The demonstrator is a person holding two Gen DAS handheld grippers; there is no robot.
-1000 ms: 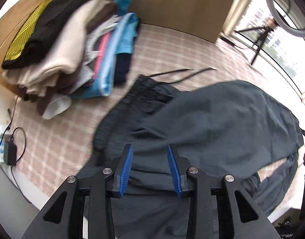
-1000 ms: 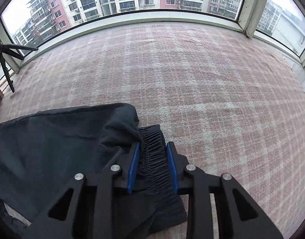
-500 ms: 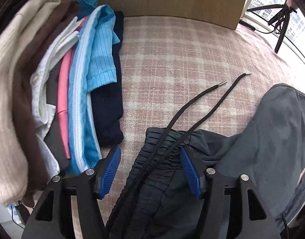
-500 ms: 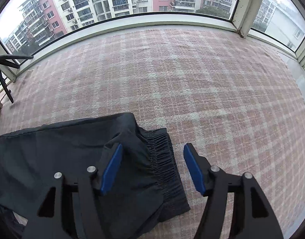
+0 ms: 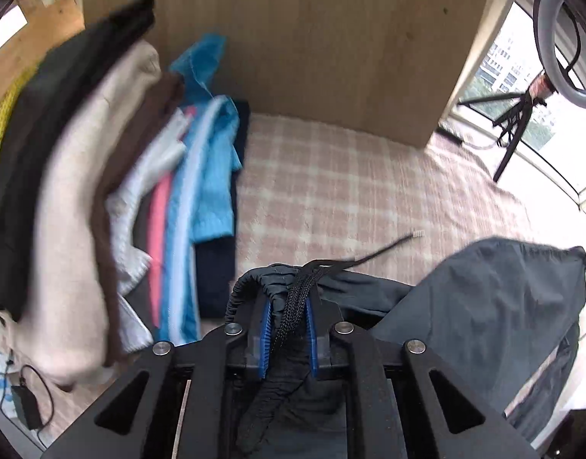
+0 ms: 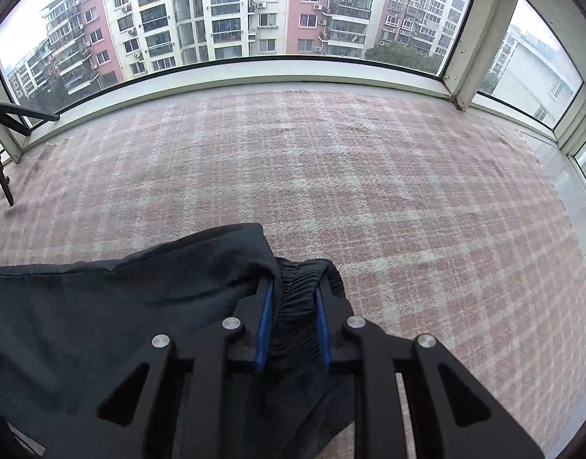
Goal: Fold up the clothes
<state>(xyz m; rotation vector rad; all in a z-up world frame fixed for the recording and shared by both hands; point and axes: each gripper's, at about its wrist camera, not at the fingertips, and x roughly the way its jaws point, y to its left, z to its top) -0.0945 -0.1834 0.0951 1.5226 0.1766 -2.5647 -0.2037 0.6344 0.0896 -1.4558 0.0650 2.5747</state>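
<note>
1. The dark trousers (image 5: 495, 306) lie on the checked blanket (image 5: 331, 191), their gathered waistband end nearest the stack of folded clothes (image 5: 113, 191) and the rest spreading away from the stack toward the window.
2. The left gripper (image 5: 287, 317) has its blue pads pressed together on the waistband, with the black drawstring (image 5: 293, 306) caught between them; one cord end trails from the waistband onto the blanket.
3. The right gripper (image 6: 293, 311) is likewise pinching the elastic waistband (image 6: 296, 298), its pads closed on the bunched fabric.
4. The step in hand looks like lifting and spreading the waistband between the two grippers so the trousers can be laid flat for a fold.
5. To do it well, I would keep both pinches firm and draw the two grips apart evenly, so the waistband comes taut without twisting.
6. The trapped drawstring is a risk: it may slide and loosen the left grip, or drag out crooked under the fold.
7. Lifting away from the stack would keep the cloth from brushing the folded clothes.
8. Only the left wrist view shows the stack, the wooden panel (image 5: 293, 46) behind it, the drawstring and a charger (image 5: 25, 401) at the blanket's edge below the stack.
9. Only the right wrist view shows the wide open stretch of blanket beyond the trousers, reaching to the window sill (image 6: 254, 76), which looks like room to lay them out.
</note>
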